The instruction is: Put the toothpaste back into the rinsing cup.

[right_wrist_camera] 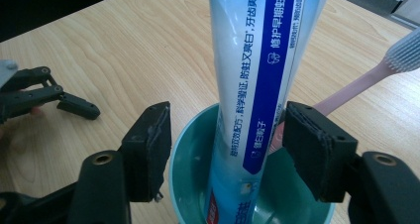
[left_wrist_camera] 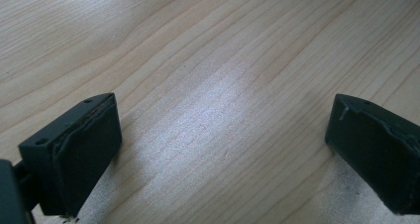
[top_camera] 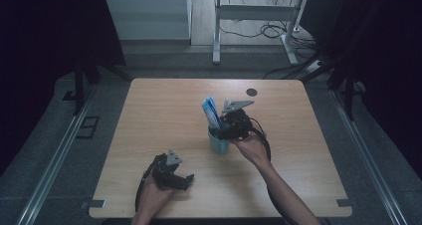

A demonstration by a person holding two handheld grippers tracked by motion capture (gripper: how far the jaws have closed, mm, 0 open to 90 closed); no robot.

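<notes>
1. A teal cup stands near the middle of the wooden table; a white-and-blue toothpaste tube stands upright in it, and a pink toothbrush leans out over the rim, bristle end up.
2. The right gripper hangs just above the cup with the tube between its jaws; both pads stand clear of the tube, a gap on each side, so nothing is pinched.
3. In the high view the right gripper sits beside the tube, over the cup.
4. The left gripper rests low over the near table edge, well apart from the cup; its jaws are spread wide over bare wood.
</notes>
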